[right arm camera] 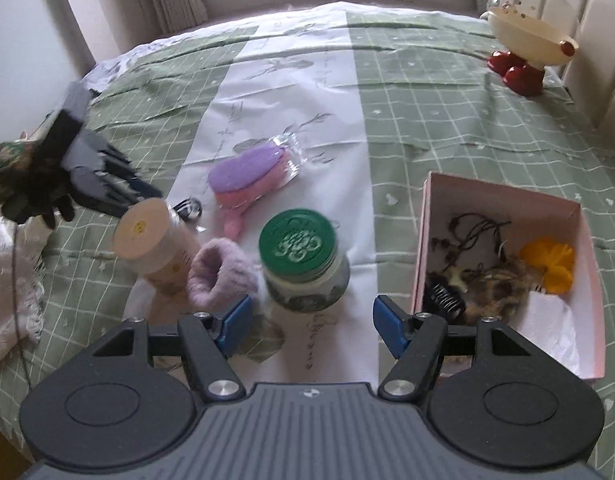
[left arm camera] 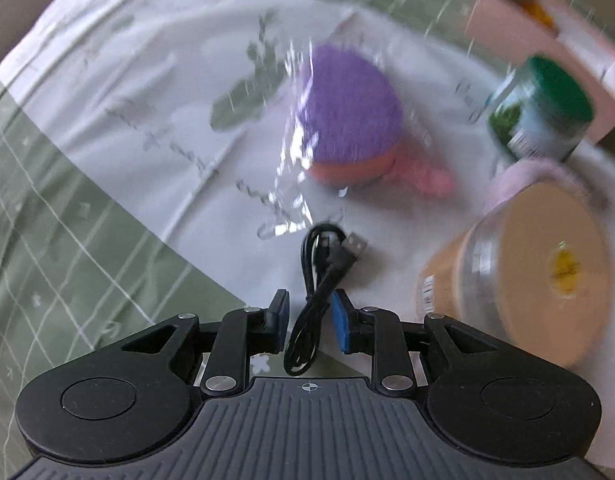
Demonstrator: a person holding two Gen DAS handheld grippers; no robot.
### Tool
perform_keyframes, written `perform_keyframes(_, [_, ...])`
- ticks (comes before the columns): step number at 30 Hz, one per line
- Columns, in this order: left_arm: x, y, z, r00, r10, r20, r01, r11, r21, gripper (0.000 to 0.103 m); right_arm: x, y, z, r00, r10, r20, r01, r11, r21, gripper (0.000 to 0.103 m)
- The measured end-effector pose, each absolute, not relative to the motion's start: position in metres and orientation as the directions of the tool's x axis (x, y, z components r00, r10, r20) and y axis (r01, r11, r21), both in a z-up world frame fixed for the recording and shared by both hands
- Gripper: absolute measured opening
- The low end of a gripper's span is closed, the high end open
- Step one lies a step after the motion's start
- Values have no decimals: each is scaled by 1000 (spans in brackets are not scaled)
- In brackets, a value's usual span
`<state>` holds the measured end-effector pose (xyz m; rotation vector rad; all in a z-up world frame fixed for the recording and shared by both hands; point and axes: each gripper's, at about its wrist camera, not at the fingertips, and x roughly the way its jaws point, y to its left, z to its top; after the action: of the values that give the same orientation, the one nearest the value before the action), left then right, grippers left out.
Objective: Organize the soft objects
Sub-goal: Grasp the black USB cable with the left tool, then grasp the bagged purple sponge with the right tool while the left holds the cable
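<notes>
The left gripper (left arm camera: pixel 309 312) was seen parted around a black USB cable (left arm camera: pixel 319 276), pads not pressing it. The right gripper (right arm camera: pixel 311 322) was spread, empty, low in frame; the purple-pink pad (right arm camera: pixel 249 178) lay centre, the lilac scrunchie (right arm camera: pixel 219 276) beside its left finger.

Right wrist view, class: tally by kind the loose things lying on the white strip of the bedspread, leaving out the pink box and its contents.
Jars: 2, green-lidded jar, beige-lidded jar
Soft things: 2, purple and pink wrapped pads, fuzzy lilac scrunchie
Cables: 1, black cable
Total: 5
</notes>
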<state>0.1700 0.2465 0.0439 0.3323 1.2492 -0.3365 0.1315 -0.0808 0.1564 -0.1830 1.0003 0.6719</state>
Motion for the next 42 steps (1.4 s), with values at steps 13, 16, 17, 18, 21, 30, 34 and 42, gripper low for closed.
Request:
perform_keyframes(13, [136,273,38,430,-80,-900,-36,994,-105,16,153,-44,172,331,482,-811,-634,750,187,67])
perform_keyframes(16, [107,277,45,469,-53,-882,-104,988,-115,16,188,-9,188,287,452,-845,-619,760,196,68])
perform_keyframes(17, [98,276,47,489,-50,-871,-113,986,-121,16,204,5,188,253,435,-864,-604,769,209,68])
perform_keyframes(18, [82,277,54,519,-51,-853,-119,984,-131,16,220,18,187,213,425,-880,-579,780,237,69])
perform_keyframes(21, [42,288,70,575,-60,-816,-149,973,-176,16,269,54,170,68,438,-896,-442,819,367,69])
perform_keyframes(30, [-56,333,88,617,-21,-787,-339,895,-290,16,324,139,78,-36,300,-953,-88,949,302,70])
perform_keyframes(34, [-79,343,85,619,-20,-785,-375,871,-317,16,320,166,49,-29,135,-990,-123,983,138,95])
perform_keyframes(42, [-84,343,109,649,22,-761,-411,851,-327,16,295,177,85,84,124,-989,-323,942,90,41])
